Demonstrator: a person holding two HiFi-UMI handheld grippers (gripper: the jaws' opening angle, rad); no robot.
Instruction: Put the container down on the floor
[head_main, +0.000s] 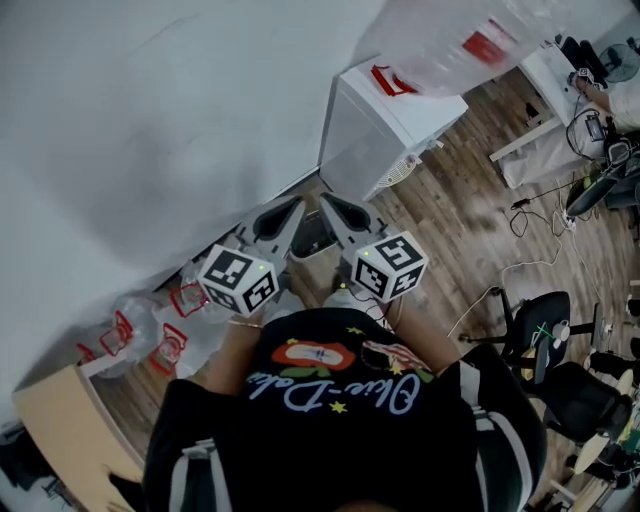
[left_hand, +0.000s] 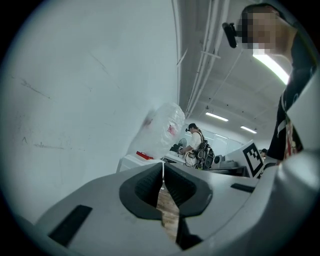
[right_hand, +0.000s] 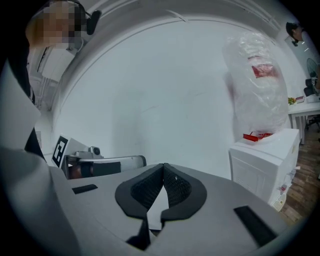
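Container: a small dark container (head_main: 314, 238) stands on the wood floor (head_main: 470, 240). It is at the foot of the white cabinet (head_main: 385, 130) and close to the wall (head_main: 150, 120). In the head view it shows in the gap between the two grippers' tips, and its details are too small to make out.
Left gripper: the left gripper (head_main: 292, 210) has its jaws pressed together, pads meeting at the tips with nothing between them (left_hand: 163, 167). It points about level, towards the cabinet.
Right gripper: the right gripper (head_main: 332, 206) is likewise pressed together and empty (right_hand: 163, 167). It lies just beside the left one, tips near each other, and faces the wall.
Marker cubes: one cube sits on each gripper, left (head_main: 238, 278) and right (head_main: 390, 265), both close to the person's chest.
Person: a black shirt (head_main: 340, 400) with coloured print fills the lower part of the head view.
Cabinet top: a clear plastic bag (head_main: 470, 45) with red print stands on it.
Floor at left: crumpled clear bags (head_main: 150, 325) with red marks lie against the wall, beside a beige board (head_main: 70, 430).
Floor at right: a black office chair (head_main: 535, 320) and loose cables (head_main: 530, 215).
Background: another person with a backpack (left_hand: 197, 147) stands beyond the cabinet.
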